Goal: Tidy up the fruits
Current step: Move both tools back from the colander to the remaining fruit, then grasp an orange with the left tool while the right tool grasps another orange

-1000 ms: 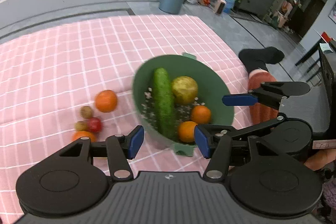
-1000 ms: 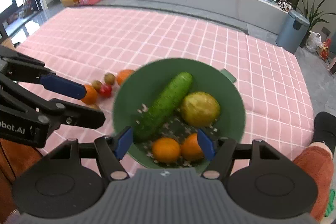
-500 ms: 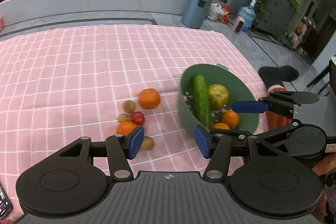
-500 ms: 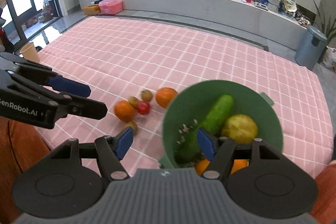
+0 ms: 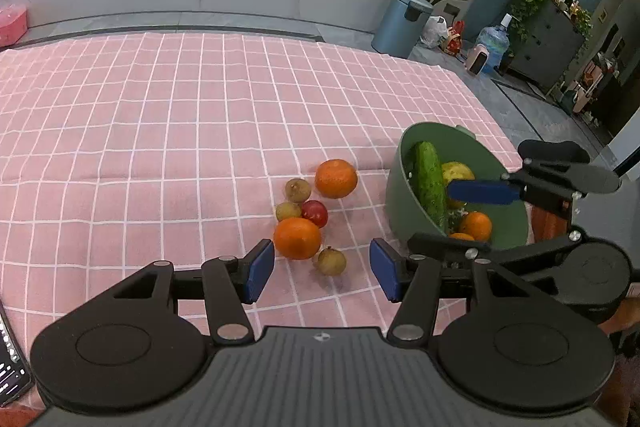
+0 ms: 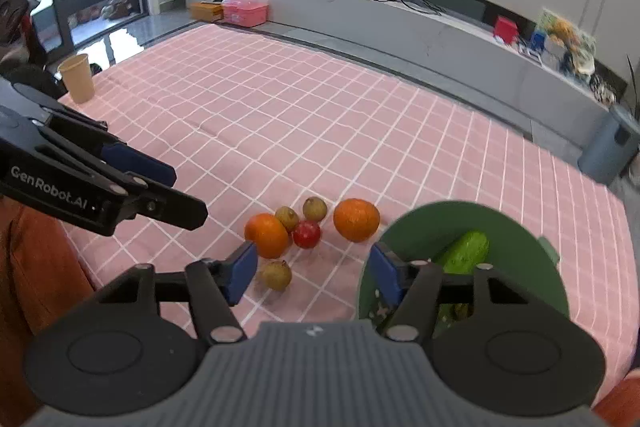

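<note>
A green bowl (image 5: 400,183) (image 6: 520,227) sits on the pink checked cloth and holds a cucumber (image 5: 430,179) (image 6: 466,253), a yellow-green fruit (image 5: 458,169) and oranges (image 5: 475,225). Left of it on the cloth lie two oranges (image 5: 297,238) (image 5: 336,178), a red fruit (image 5: 315,213) and three small brown fruits (image 5: 330,261). The same pile shows in the right wrist view (image 6: 308,234). My left gripper (image 5: 322,273) is open and empty, just short of the pile. My right gripper (image 6: 312,273) is open and empty, between the pile and the bowl.
The pink cloth (image 5: 160,131) stretches far to the back and left. A paper cup (image 6: 77,78) stands at its far left corner. A phone edge (image 5: 10,371) lies at the near left. A bin (image 5: 402,23) stands on the floor beyond.
Both grippers have pulled back and swung left, away from above the bowl toward the fruit pile. The bowl now sits to the right in both views. Both stay open.
</note>
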The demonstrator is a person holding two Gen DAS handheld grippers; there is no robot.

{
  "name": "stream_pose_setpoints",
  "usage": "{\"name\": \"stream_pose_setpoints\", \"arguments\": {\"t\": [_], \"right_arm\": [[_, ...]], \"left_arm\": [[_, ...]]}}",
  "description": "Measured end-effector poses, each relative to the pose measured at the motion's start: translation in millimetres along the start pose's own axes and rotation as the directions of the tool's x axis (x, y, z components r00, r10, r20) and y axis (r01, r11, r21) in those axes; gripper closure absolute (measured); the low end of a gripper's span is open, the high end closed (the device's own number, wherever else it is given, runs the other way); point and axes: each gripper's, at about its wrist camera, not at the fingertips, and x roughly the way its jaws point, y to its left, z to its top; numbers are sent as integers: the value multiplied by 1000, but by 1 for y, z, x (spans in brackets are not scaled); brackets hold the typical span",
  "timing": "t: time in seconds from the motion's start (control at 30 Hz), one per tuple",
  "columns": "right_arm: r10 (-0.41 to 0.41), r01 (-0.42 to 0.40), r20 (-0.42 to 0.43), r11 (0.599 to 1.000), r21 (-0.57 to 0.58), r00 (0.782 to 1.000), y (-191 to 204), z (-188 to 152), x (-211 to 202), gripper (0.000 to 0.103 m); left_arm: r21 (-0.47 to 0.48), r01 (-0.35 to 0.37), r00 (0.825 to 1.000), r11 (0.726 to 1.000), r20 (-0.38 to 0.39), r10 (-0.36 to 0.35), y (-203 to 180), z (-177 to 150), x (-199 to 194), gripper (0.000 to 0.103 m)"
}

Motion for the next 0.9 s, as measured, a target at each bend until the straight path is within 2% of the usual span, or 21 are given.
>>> {"name": "stream_pose_setpoints", "arguments": {"t": [0.13, 0.3, 0.43, 0.9], "right_arm": [[0, 0, -8, 999, -39, 1000, 1, 3, 8, 57], [-8, 6, -12, 993, -118, 1000, 1, 6, 21, 63], [-7, 4, -13, 980, -197, 1000, 0, 13, 33, 63], [17, -79, -161, 920, -385, 987, -10, 31, 98, 63]], "left_arm": [[-4, -13, 1000, 1000, -21, 13, 5, -7, 8, 38], [3, -10, 1000, 1000, -25, 10, 6, -10, 22, 40], [-7, -16, 999, 1000, -39, 16, 6, -6, 35, 40], [-53, -39, 992, 998, -122, 32, 6, 3, 80, 40]]}}
